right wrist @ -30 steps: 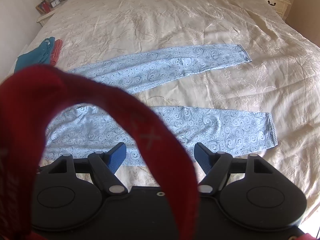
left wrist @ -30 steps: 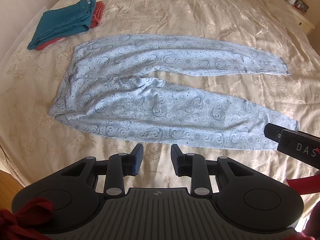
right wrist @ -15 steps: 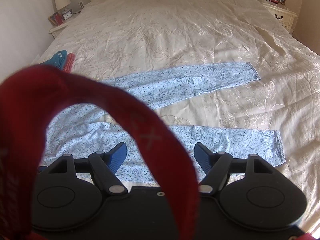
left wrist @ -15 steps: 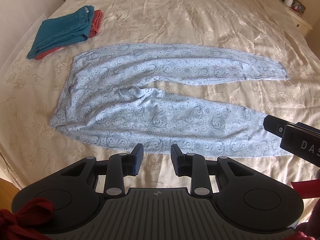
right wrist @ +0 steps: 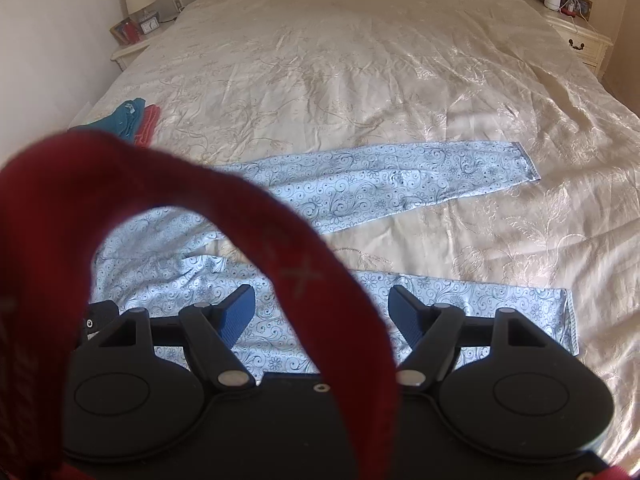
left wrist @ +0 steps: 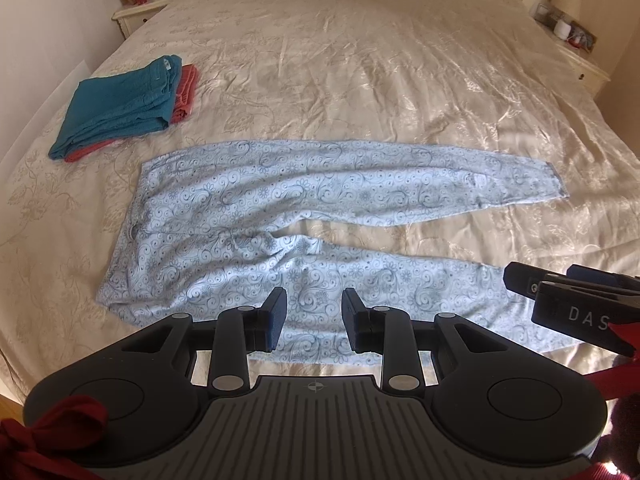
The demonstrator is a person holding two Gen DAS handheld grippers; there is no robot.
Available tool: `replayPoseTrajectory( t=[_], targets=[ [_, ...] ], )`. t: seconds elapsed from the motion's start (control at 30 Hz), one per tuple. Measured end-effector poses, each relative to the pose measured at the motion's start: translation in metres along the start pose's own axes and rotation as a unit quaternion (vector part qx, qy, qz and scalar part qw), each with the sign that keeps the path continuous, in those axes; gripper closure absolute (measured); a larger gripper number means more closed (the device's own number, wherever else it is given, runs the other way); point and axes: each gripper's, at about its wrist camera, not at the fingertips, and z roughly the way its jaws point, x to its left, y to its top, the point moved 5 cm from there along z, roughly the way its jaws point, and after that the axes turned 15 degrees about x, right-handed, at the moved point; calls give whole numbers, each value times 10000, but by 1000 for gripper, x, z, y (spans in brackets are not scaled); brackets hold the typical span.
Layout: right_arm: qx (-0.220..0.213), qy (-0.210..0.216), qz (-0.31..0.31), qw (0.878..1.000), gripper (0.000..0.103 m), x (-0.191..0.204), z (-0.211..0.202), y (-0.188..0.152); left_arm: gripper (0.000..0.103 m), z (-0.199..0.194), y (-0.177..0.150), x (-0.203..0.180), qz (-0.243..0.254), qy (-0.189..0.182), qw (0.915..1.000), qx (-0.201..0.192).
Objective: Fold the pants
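Note:
Light blue patterned pants (left wrist: 256, 216) lie spread flat on the cream bedspread (left wrist: 360, 72), waistband at the left, both legs running right in a V. My left gripper (left wrist: 314, 316) hovers above the near leg, open, a gap between its pads and nothing in it. The right gripper (right wrist: 322, 312) floats over the near leg (right wrist: 460, 300) close to its cuff, open wide and empty. Its black body (left wrist: 568, 300) shows at the right edge of the left wrist view. A red strap (right wrist: 224, 216) hangs across the right wrist lens and hides part of the pants.
Folded teal and coral clothes (left wrist: 120, 108) are stacked at the bed's left side. A nightstand with a clock and lamp (right wrist: 140, 28) stands at the far left, another nightstand (right wrist: 572, 28) at the far right. Bare bedspread stretches beyond the pants.
Both views have tilted up and drawn back, so more of the far bed and nightstands shows. The pants lie as before. Neither gripper's jaws have changed.

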Motion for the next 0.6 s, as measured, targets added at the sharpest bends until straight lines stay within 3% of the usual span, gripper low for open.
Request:
replayPoseTrajectory(
  t=[0.17, 0.23, 0.6],
  targets=[
    [45, -244, 92, 9997, 31, -9, 5, 17, 73, -1, 19, -4, 44, -27, 9998, -168],
    [178, -256, 157, 9994, 41, -14, 13, 25, 74, 2, 28, -6, 84, -65, 9998, -181],
    [474, -151, 880, 9949, 42, -66, 67, 95, 74, 56, 92, 14, -93, -46, 9995, 303]
  ],
)
